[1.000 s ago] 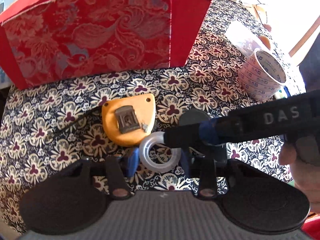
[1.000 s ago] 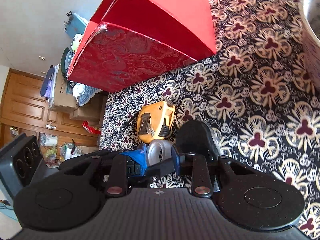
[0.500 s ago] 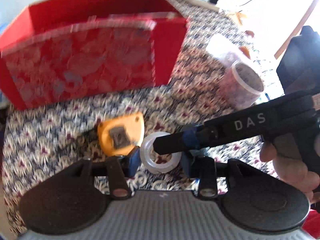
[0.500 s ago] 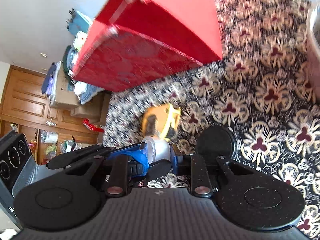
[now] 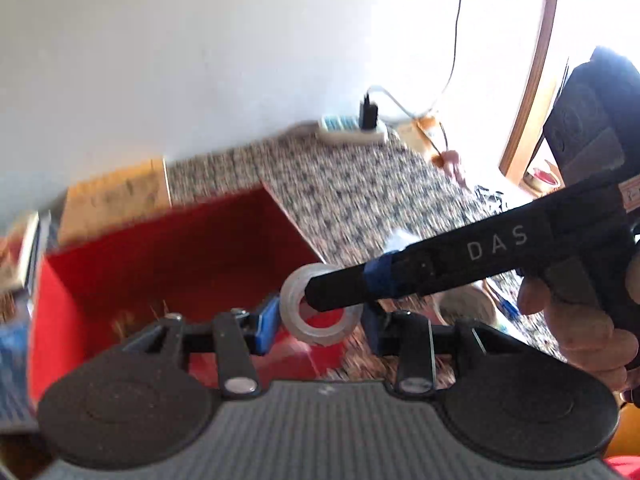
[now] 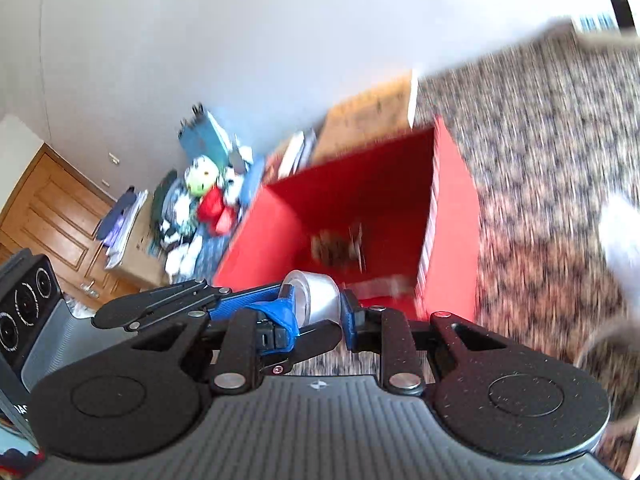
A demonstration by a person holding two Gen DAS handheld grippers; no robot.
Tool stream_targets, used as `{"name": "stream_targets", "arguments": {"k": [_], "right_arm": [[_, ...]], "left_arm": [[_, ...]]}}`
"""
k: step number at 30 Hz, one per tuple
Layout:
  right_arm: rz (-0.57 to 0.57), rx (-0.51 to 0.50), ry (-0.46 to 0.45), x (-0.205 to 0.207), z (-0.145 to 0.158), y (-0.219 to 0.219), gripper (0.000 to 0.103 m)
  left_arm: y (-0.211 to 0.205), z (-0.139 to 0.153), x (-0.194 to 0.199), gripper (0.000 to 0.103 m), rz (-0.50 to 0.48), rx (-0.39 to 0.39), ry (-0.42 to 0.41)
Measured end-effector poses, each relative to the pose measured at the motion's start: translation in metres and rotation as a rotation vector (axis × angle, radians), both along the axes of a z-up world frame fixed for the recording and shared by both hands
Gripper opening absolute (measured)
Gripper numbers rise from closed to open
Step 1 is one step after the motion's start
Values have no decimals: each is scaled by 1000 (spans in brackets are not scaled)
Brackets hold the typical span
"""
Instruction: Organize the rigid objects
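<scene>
The main risk was the clear tape roll point(image 5: 320, 309) slipping out before it cleared the near wall of the red box point(image 5: 168, 256). It was a smooth, glossy ring, and both views were smeared with motion, so a fast swing could twist it loose and drop it onto the patterned tablecloth point(image 5: 360, 188) outside the box. A second risk was the two tools fouling each other, since they crowded the same small ring.

The left gripper point(image 5: 320, 326) had its blue pads on either side of the roll; whether they pressed it or stood just clear could not be told. The right gripper point(image 6: 318, 312) was closed on the roll, one finger through its hole and the other against its outer face.

The roll was small, translucent and shiny, with a narrow band and an open centre. It hung in the air above the near right corner of the box, not yet inside. Something brownish lay blurred on the box floor.
</scene>
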State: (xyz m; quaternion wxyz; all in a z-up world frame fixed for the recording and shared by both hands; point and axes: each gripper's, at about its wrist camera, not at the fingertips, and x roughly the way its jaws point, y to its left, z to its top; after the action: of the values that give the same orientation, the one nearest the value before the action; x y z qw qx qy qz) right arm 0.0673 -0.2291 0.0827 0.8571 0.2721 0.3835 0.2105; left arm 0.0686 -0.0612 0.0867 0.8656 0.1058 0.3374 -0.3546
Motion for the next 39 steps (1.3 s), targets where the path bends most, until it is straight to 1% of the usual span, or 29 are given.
{"name": "stream_targets", "arguments": {"k": [4, 6, 10, 20, 26, 39], "right_arm": [[-11, -51, -36, 36, 12, 9, 5], [-16, -70, -43, 51, 13, 15, 5], [-28, -65, -22, 74, 7, 24, 5], [-44, -68, 10, 96, -2, 41, 5], [-51, -58, 29, 108, -10, 43, 5], [-73, -48, 62, 138, -39, 44, 6]], "left_arm": [[6, 10, 37, 38, -6, 11, -29], [10, 12, 55, 38, -8, 16, -19], [14, 7, 80, 39, -8, 34, 1], [23, -2, 100, 39, 5, 82, 19], [23, -8, 113, 39, 8, 104, 33], [16, -37, 145, 40, 4, 177, 51]]}}
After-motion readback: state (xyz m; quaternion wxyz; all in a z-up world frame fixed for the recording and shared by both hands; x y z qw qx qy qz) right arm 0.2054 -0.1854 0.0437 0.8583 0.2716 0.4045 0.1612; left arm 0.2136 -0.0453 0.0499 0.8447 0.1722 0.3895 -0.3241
